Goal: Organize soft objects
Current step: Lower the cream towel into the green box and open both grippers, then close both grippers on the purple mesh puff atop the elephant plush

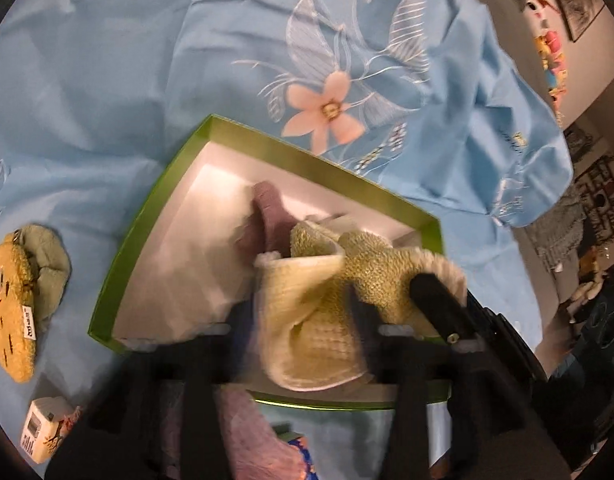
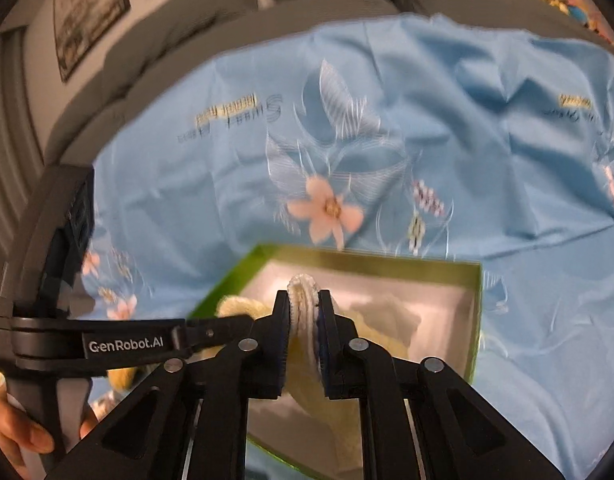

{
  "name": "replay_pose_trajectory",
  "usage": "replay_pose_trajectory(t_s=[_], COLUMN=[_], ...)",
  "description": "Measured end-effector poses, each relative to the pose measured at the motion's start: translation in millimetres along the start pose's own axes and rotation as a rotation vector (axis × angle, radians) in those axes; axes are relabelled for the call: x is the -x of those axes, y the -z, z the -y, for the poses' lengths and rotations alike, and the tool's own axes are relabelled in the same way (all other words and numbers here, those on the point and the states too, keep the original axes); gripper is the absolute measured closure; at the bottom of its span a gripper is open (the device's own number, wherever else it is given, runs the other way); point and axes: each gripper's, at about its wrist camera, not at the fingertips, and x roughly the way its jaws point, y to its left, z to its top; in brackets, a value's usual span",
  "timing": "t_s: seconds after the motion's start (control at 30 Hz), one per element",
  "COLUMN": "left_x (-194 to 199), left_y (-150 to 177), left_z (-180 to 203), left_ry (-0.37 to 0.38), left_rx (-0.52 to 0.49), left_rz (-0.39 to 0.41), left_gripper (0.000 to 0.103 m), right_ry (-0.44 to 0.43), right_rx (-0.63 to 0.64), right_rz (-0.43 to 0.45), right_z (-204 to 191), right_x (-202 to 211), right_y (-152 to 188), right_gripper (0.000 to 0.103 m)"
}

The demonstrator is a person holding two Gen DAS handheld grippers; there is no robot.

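Observation:
A green box with a white inside [image 1: 175,208] lies on the blue flowered sheet; it also shows in the right wrist view [image 2: 477,320]. A yellow-green knitted cloth [image 1: 307,316] hangs over the box. My left gripper [image 1: 303,328] is shut on that cloth. My right gripper [image 2: 303,304] is shut on the cloth's white-edged fold [image 2: 301,300]; one of its fingers [image 1: 435,304] shows in the left wrist view. A mauve cloth [image 1: 271,220] lies inside the box.
A yellow plush toy with a green part [image 1: 15,304] lies left of the box. A small white carton [image 1: 43,432] sits at the lower left. A pink cloth [image 1: 259,440] lies near the box's front edge. A grey sofa back [image 2: 227,12] and toys [image 1: 551,60] lie beyond.

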Motion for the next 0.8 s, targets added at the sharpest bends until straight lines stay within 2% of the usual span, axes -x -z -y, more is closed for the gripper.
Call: replay_pose_trajectory(t_s=[0.07,0.1,0.13,0.23,0.33,0.43,0.6,0.8], left_x=[4.9,9.0,13.0,26.1,37.5,52.7,80.5,118.3], left_y=[-0.3,-0.3,-0.1,2.1,3.8,7.4,18.2,43.9], left_z=[-5.2,-6.5,-6.8,-6.3,-4.2,-6.8,-19.5,-41.5], left_ry=[-0.007,-0.004,-0.002,-0.008,-0.03,-0.048,-0.03,0.003], left_rx=[0.016,0.023,0.028,0.026,0.021,0.022,0.05,0.077], left_rz=[0.015,0.026,0.036,0.065,0.085,0.108,0.151,0.221], left_gripper=[0.015,0.015,0.015,0.015,0.014,0.0,0.001,0.001], right_ry=[0.064,0.085,0.089,0.051,0.06,0.058,0.035,-0.055], right_rx=[-0.002,-0.01,-0.019,-0.05,-0.033,-0.034,-0.024,0.011], right_rz=[-0.039,-0.045,-0.042,-0.003,0.04,0.079,0.117,0.121], right_z=[3.3,6.0,8.4,11.9,6.9,3.6,-4.1,-19.9], right_x=[-6.5,-7.1,-5.9,5.9,21.0,34.2,49.6,66.8], right_y=[3.7,4.0,5.3,3.6,0.1,-3.5,-4.9,1.3], right_gripper=[0.06,0.044,0.037,0.037,0.037,0.035,0.031,0.03])
